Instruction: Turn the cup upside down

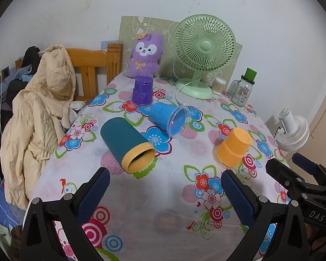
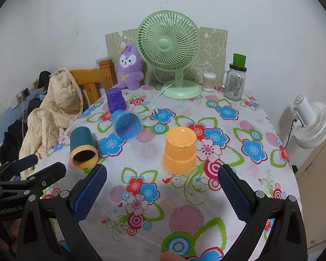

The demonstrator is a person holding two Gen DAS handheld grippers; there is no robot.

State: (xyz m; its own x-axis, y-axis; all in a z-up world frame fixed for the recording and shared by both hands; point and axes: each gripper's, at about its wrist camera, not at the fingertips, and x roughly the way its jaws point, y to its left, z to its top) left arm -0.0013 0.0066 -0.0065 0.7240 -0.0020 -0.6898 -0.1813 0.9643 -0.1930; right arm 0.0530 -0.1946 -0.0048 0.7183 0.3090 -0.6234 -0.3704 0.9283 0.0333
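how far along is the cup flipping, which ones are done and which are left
Done: the orange cup and the purple cup stand mouth down on the tablecloth. In hand: nothing; the left gripper and the right gripper are both open and empty, short of the cups. Left: the teal cup and the blue cup lie on their sides, mouths toward the cameras.

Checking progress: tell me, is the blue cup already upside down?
No, the blue cup lies on its side, mouth open sideways.
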